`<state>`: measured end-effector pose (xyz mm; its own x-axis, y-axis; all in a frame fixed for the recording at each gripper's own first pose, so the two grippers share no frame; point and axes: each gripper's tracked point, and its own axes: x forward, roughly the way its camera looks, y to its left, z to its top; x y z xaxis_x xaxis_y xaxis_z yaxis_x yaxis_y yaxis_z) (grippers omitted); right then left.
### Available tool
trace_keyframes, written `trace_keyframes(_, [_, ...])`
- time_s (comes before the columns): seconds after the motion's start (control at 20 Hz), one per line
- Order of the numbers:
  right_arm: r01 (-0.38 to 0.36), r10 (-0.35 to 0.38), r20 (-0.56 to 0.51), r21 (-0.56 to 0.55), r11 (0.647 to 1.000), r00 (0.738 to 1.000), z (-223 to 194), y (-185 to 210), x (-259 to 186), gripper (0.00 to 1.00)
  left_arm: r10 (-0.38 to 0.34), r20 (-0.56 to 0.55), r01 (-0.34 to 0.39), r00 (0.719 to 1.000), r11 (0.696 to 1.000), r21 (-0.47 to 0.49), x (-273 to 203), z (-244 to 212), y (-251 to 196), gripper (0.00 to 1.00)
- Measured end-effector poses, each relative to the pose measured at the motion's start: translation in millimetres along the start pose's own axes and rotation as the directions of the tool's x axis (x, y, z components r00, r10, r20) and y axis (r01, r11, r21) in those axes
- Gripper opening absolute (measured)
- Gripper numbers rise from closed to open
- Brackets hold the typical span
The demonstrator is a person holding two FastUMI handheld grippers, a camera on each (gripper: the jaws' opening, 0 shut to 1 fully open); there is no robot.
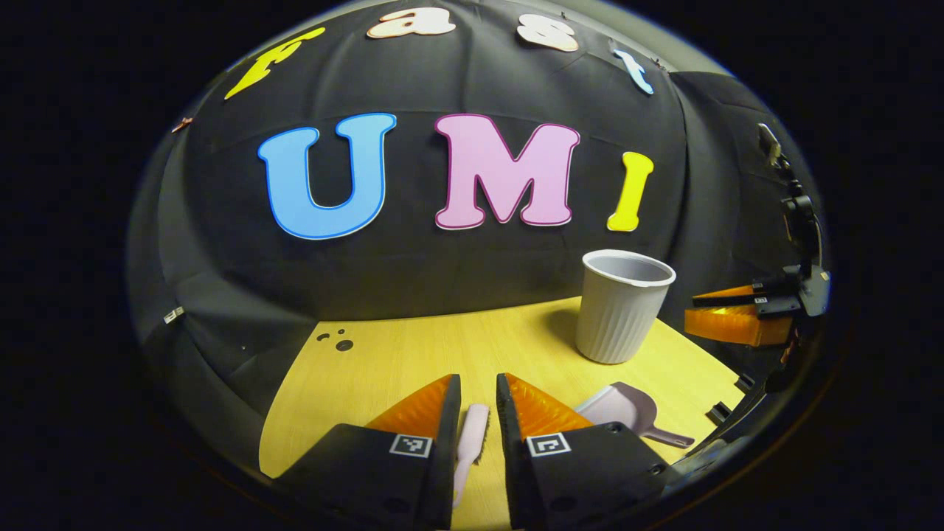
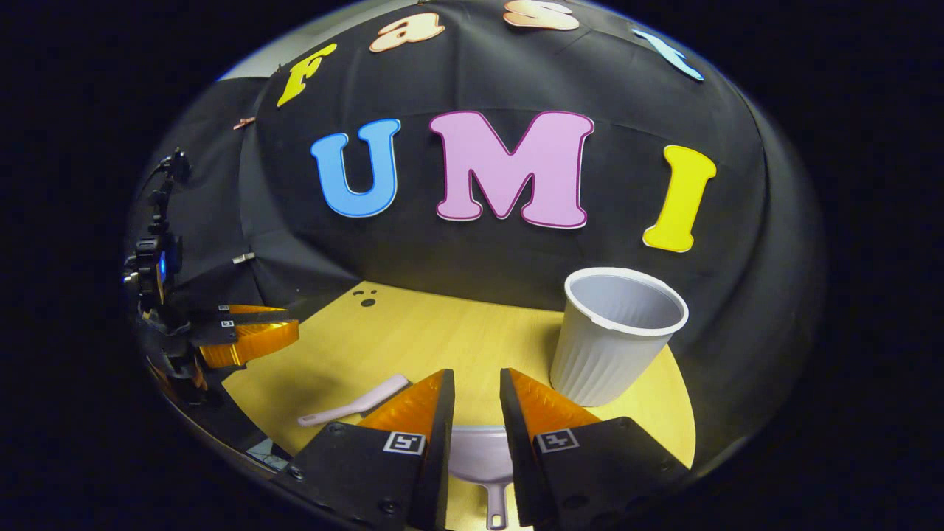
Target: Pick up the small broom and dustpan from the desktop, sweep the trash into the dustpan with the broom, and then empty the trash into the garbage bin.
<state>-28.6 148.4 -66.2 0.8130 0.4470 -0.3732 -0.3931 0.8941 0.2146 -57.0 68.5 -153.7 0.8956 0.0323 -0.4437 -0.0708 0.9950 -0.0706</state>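
A small pink broom point(image 1: 472, 435) lies flat on the yellow desktop point(image 1: 413, 354), straight below the gap of my left gripper point(image 1: 478, 383), which is open and hangs above it. To its right lies the pink dustpan point(image 1: 627, 409). In the right gripper view the dustpan point(image 2: 483, 457) lies under the gap of my right gripper point(image 2: 476, 376), also open, with the dustpan's handle pointing toward the camera. The broom point(image 2: 354, 404) lies to its left. A white ribbed garbage bin point(image 1: 623, 306) point(image 2: 616, 335) stands upright at the back right.
A few small dark specks point(image 1: 335, 341) point(image 2: 365, 297) mark the desktop's far left corner. The other gripper point(image 1: 730, 313) point(image 2: 247, 335) hangs at the side of each view. Black cloth walls close the desk at the back and sides.
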Motion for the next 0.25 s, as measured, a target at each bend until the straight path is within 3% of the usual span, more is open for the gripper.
trace_keyframes(0.25, [-0.001,0.001,-0.014,0.006,1.000,1.000,-1.6,3.7,0.3,0.40,-0.043,-0.069,0.042,0.997,0.999,-0.008,2.5,-27.7,-8.8,0.33])
